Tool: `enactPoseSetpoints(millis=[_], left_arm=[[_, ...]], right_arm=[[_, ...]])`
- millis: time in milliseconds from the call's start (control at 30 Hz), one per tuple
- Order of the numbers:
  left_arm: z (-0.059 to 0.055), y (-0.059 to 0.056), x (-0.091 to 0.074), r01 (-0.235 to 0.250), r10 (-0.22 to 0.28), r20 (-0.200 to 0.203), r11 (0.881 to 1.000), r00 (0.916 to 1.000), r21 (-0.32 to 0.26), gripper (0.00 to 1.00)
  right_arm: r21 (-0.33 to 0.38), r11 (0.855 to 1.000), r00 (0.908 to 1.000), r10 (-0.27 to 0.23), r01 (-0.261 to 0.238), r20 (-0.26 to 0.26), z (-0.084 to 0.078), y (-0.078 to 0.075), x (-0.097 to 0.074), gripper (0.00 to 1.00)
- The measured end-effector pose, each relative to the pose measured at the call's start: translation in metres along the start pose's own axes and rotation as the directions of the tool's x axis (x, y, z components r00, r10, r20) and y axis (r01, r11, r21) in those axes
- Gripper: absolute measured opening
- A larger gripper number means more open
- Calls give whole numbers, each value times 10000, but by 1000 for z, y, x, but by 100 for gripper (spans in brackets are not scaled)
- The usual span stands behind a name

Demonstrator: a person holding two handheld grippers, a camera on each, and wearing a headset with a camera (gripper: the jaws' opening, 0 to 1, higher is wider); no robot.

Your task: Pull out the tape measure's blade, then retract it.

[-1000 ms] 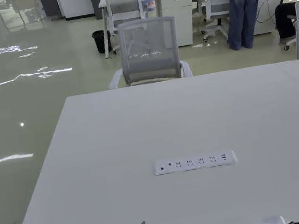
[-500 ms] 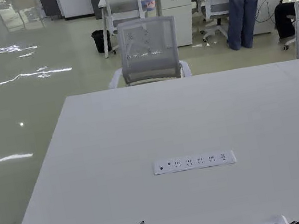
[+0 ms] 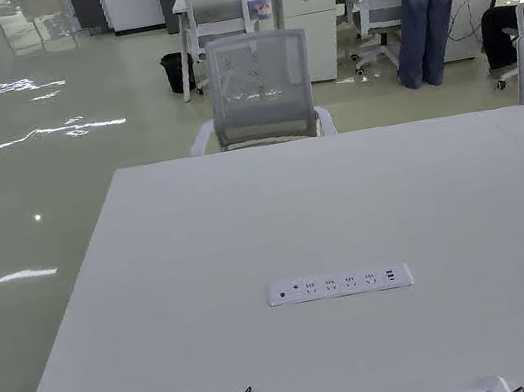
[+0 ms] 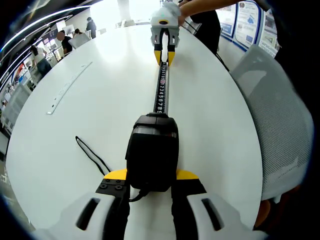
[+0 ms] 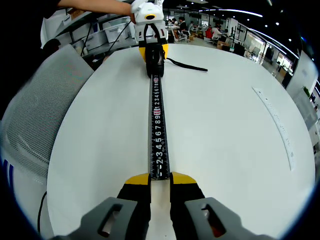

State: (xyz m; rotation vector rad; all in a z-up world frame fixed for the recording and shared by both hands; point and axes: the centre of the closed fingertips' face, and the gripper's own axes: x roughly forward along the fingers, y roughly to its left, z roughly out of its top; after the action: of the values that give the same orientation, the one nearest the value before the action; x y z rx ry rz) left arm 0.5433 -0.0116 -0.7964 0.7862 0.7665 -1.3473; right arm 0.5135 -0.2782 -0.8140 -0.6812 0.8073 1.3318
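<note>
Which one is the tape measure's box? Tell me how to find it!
Look at the big white table. A long black numbered blade runs across it; at one end sits the chunky black tape measure case, held in the left gripper. Unlike the thin black strap beside it, it's boxy.
</note>
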Motion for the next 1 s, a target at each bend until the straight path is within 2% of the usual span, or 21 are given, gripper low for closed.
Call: enactPoseSetpoints(millis=[400,667,1000], left_arm=[[1,0,0,30,-30,-100,10000,9999,18,28],[3,0,1,119,-113,-349,9998,9993,162,28],[3,0,1,113,-106,-481,9998,9988,141,28]], right_arm=[[-35,9999,9998,-95,95,-187,0,0,0,12],[-110,9998,9993,-163,159,-349,0,-1,0,12],[192,9997,9986,-119,129,-516,1,0,0,14]])
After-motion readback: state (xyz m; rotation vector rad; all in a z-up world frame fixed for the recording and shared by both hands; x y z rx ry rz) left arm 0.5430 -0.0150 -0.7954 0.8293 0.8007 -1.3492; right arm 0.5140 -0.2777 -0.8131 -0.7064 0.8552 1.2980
